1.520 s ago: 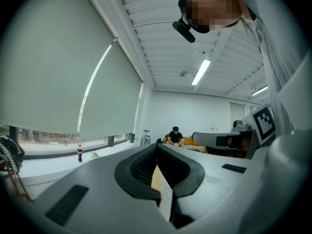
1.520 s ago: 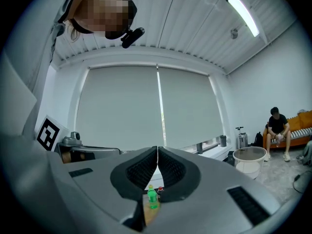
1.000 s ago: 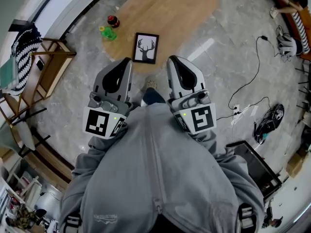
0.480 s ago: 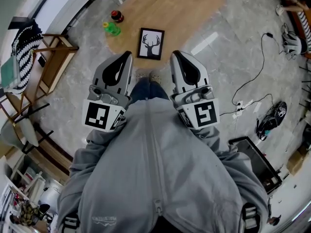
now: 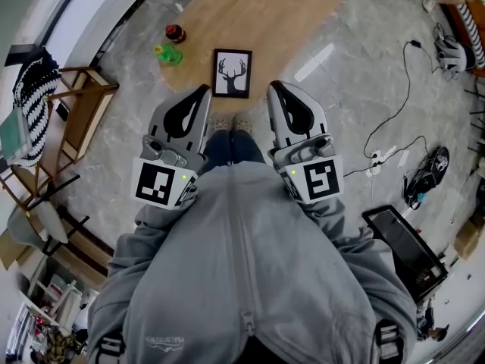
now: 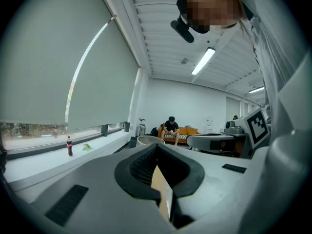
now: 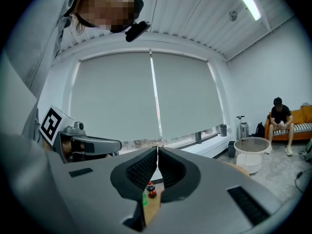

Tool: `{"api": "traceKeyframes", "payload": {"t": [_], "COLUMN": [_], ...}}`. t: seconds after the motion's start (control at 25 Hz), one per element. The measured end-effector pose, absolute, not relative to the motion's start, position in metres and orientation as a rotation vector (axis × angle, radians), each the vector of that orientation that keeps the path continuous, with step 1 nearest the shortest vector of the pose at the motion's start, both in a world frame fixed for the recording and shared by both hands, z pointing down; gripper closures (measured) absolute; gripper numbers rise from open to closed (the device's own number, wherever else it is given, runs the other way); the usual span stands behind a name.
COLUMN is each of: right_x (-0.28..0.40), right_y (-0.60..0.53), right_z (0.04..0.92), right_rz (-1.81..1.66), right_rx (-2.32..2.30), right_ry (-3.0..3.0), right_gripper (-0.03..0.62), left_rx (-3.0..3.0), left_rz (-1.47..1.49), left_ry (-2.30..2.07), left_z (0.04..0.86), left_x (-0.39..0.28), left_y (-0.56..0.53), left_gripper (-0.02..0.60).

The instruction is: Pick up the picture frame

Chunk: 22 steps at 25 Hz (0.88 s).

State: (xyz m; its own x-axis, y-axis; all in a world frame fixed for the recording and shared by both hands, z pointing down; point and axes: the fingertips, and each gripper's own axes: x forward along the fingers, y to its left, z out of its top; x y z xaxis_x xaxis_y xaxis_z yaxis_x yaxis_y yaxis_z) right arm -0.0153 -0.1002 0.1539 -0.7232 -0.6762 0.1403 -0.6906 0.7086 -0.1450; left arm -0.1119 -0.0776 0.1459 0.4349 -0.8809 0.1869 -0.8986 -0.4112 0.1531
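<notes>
Both claws empty with jaws fully closed: left gripper (image 5: pixel 199 95) and right gripper (image 5: pixel 276 91), held out in front of my chest. The picture frame (image 5: pixel 232 73) (deer print) sits near the edge of the wooden table (image 5: pixel 280 14), ahead of both tips and untouched. 0 steps done. Left to do: reach in, open, grip the frame, lift.

- We are looking steeply down from the head camera, over the grey jacket (image 5: pixel 242 279), onto the floor (image 5: pixel 356 89), with the left gripper (image 5: pixel 203 91) at picture-left and the right gripper (image 5: pixel 271 86) beside it.
- We are riding close behind each gripper's jaws in the gripper views, facing nearly level across the room (each is catching the other gripper sideways).
- All three views are sharing the red-capped bottle (image 5: pixel 175 33); the gripper views are sharing a distant seated person (image 6: pixel 170 127).
</notes>
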Motion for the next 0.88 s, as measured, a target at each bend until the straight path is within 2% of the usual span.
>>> {"api": "traceKeyframes", "payload": {"t": [0.88], "right_x": [-0.032], "right_y": [-0.135], "right_z": [0.318], "right_rz": [0.305], "right_rx": [1.124], "right_ry": [-2.758], "right_gripper": [0.565], "left_rx": [2.381], "left_rz": [0.138], "left_ry": [-1.498], "left_z": [0.328], "left_x": [-0.120], "left_y": [-0.120], "left_gripper": [0.565]}}
